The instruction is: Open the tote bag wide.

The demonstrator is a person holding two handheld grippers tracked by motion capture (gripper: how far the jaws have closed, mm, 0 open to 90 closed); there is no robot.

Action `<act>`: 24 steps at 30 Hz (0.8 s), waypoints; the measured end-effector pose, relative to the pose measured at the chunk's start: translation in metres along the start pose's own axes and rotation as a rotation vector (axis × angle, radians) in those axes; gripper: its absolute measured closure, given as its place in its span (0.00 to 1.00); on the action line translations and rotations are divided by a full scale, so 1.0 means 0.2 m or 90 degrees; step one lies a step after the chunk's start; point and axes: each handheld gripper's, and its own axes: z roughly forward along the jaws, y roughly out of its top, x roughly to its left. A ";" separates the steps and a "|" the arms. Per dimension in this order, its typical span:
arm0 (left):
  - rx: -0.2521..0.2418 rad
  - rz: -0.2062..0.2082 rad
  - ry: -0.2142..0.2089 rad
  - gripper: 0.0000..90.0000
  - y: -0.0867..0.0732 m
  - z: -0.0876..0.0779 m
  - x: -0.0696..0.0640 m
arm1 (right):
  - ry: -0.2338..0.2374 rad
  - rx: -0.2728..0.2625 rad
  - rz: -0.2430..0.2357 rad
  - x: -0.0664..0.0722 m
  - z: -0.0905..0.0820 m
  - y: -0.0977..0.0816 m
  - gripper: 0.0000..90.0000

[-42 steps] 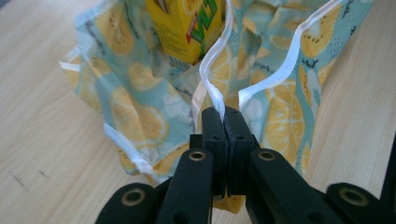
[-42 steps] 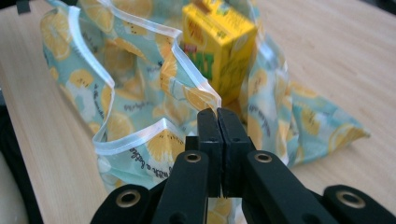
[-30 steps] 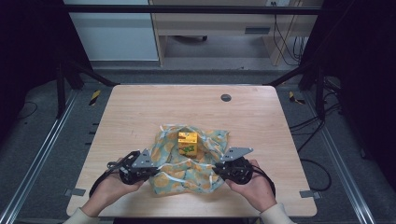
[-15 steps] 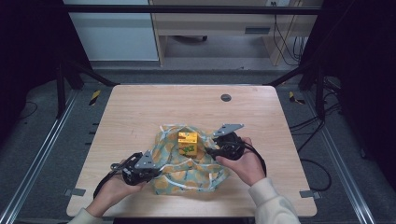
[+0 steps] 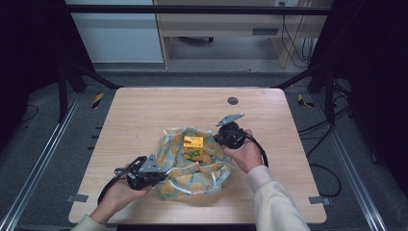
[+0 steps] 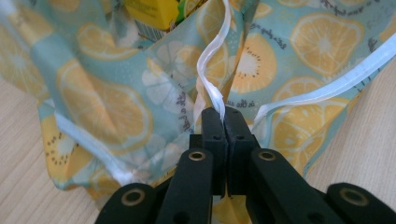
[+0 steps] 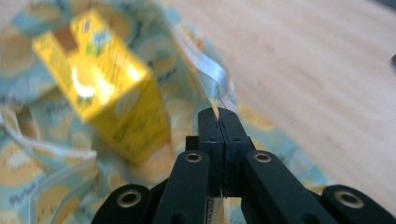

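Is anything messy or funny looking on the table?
Nothing is spilled or broken. The lemon-print blue cloth lies rumpled round an upright yellow juice carton, because the left gripper and right gripper each pinch its white-trimmed edge.

- The table is bright from light above, and the room around it is dark.
- The yellow box looks blurry, with a shiny white glare spot.
- The cloth looks sharp.

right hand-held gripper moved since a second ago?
Yes. The right hand-held gripper has shifted from the cloth's near right corner toward the far edge, closer to the table's round grommet, now beside the yellow carton.
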 end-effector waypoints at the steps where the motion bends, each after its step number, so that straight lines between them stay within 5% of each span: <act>1: -0.004 -0.004 0.000 0.99 0.00 0.00 0.00 | -0.006 -0.017 0.001 -0.02 -0.01 0.05 1.00; 6: 0.020 0.003 -0.004 0.99 -0.01 0.05 0.00 | -0.008 -0.039 0.019 -0.08 0.04 0.12 1.00; 17: 0.045 0.000 -0.019 0.99 -0.05 0.12 -0.02 | 0.009 0.037 0.081 -0.16 0.28 0.04 0.94; 24: 0.035 0.000 0.000 0.92 -0.05 0.10 -0.02 | -0.034 0.000 0.081 -0.16 0.17 0.05 0.58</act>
